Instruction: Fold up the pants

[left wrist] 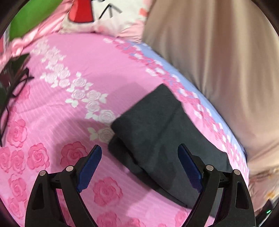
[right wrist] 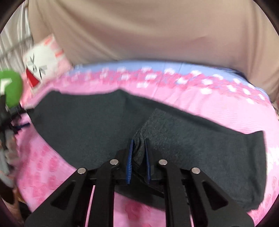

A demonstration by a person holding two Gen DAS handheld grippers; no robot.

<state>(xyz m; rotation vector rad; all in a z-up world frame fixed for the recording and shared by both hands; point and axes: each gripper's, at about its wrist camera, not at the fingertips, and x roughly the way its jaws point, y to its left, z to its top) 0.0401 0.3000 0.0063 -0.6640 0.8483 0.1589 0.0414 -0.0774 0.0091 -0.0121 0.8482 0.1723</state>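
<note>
Pink rose-print bedsheet [left wrist: 57, 104] covers the bed. Dark grey pants [right wrist: 87, 125] lie stretched along its blue-banded far edge, beside the person's beige clothing [right wrist: 139, 31]. White cartoon pillow [left wrist: 104, 15] at the bed's far corner. Right gripper [right wrist: 138, 153] pinches a raised fold of the pants. Left gripper [left wrist: 139, 157] spread wide, holding nothing, over the pants' end.

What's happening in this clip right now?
A person is folding dark grey pants on a pink rose-print bedsheet with two handheld grippers. The right gripper is shut on a bunched fold of the pants fabric. The left gripper is open above the sheet with one end of the pants between its fingers, not gripped. The pants already look partly folded.
</note>
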